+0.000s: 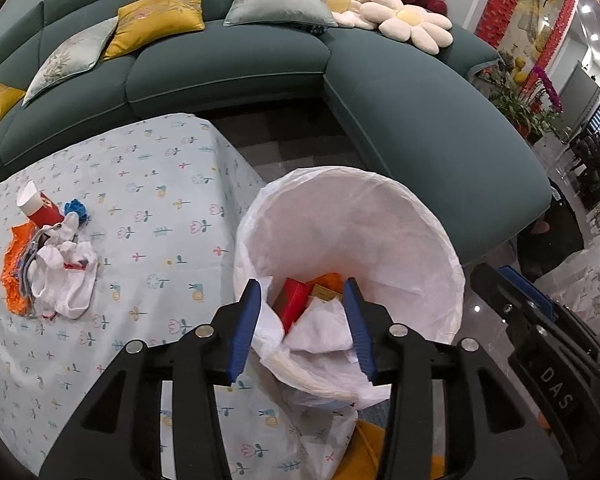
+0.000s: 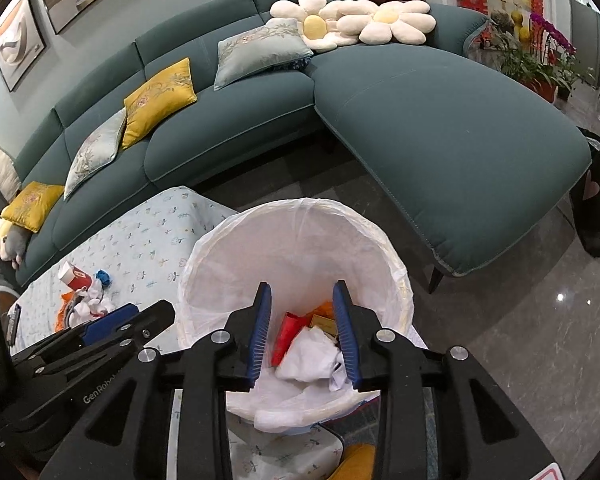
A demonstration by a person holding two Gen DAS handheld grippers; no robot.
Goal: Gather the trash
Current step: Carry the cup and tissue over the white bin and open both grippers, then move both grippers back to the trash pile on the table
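Note:
A trash bin lined with a white bag [image 1: 428,216] [image 2: 396,256] stands beside the table and holds a red box [image 1: 294,300] [image 2: 286,336], crumpled white paper [image 2: 308,354] and orange scraps. My left gripper [image 1: 302,320] is open and empty above the bin's near rim. My right gripper [image 2: 302,332] is open and empty over the bin's mouth. On the table lies a trash pile: a red-and-white paper cup [image 1: 38,208] [image 2: 72,274], a blue wad [image 1: 76,208], white crumpled tissue [image 1: 66,276] and orange wrapping [image 1: 14,272].
The table wears a pale blue flowered cloth [image 1: 148,200] [image 2: 148,248]. A dark green corner sofa [image 1: 420,120] [image 2: 440,136] with cushions runs behind the table and bin. Glossy grey floor [image 2: 520,340] lies to the right. A yellow object [image 2: 360,460] sits below the bin.

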